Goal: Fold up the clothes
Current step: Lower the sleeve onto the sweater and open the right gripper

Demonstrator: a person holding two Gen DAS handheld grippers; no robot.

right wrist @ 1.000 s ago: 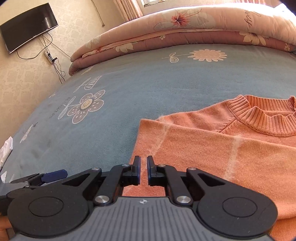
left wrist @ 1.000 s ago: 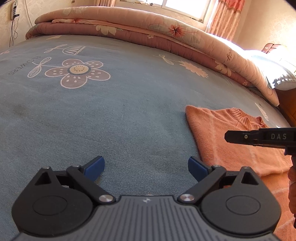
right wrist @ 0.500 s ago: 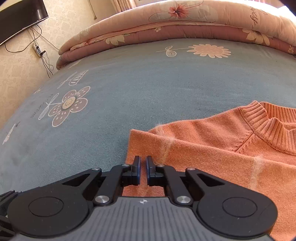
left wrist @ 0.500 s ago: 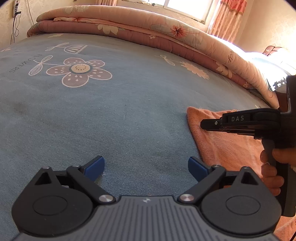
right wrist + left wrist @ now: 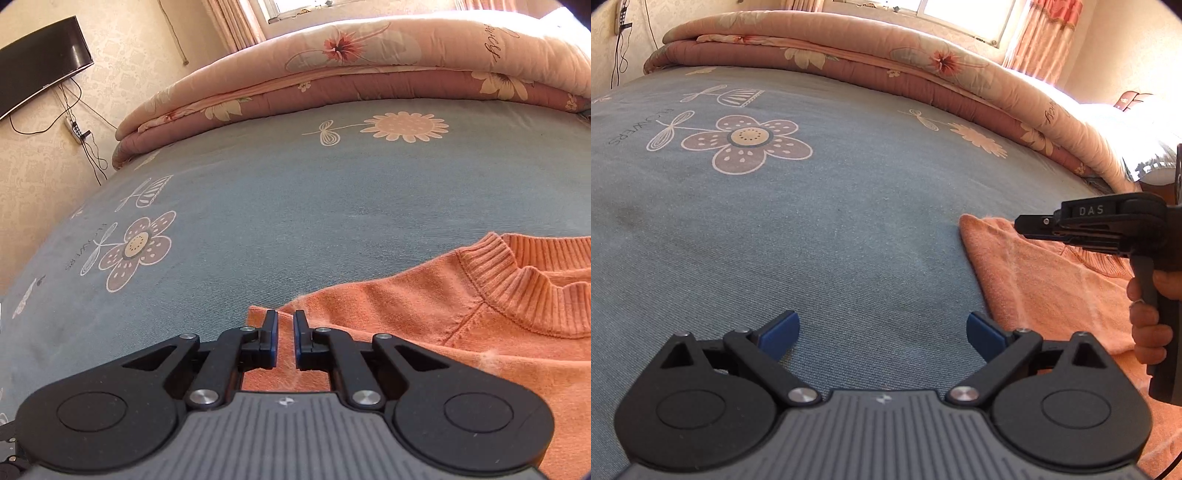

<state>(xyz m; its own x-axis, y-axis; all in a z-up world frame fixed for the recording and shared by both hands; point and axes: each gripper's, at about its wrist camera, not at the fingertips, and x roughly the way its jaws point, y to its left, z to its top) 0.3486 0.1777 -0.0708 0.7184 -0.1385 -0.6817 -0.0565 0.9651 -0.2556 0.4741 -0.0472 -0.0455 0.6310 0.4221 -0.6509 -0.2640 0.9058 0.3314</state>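
An orange knit sweater (image 5: 1052, 288) lies flat on the blue flowered bedsheet (image 5: 812, 240), its ribbed collar (image 5: 517, 280) toward the far side. My left gripper (image 5: 882, 328) is open over bare sheet, its right finger close to the sweater's left edge. My right gripper (image 5: 285, 325) has its fingers nearly together over the sweater's (image 5: 424, 317) far left corner, with no cloth pinched between them. In the left wrist view the right gripper (image 5: 1019, 223) hovers just above that corner, held by a hand (image 5: 1148, 321).
A folded pink floral quilt (image 5: 886, 62) runs along the far side of the bed and also shows in the right wrist view (image 5: 369, 62). A wall-mounted TV (image 5: 37, 62) with cables hangs at the left. Blue sheet stretches left of the sweater.
The right gripper has moved forward over the sweater to its far left corner, still with fingers together. The left gripper stays open and has barely shifted.
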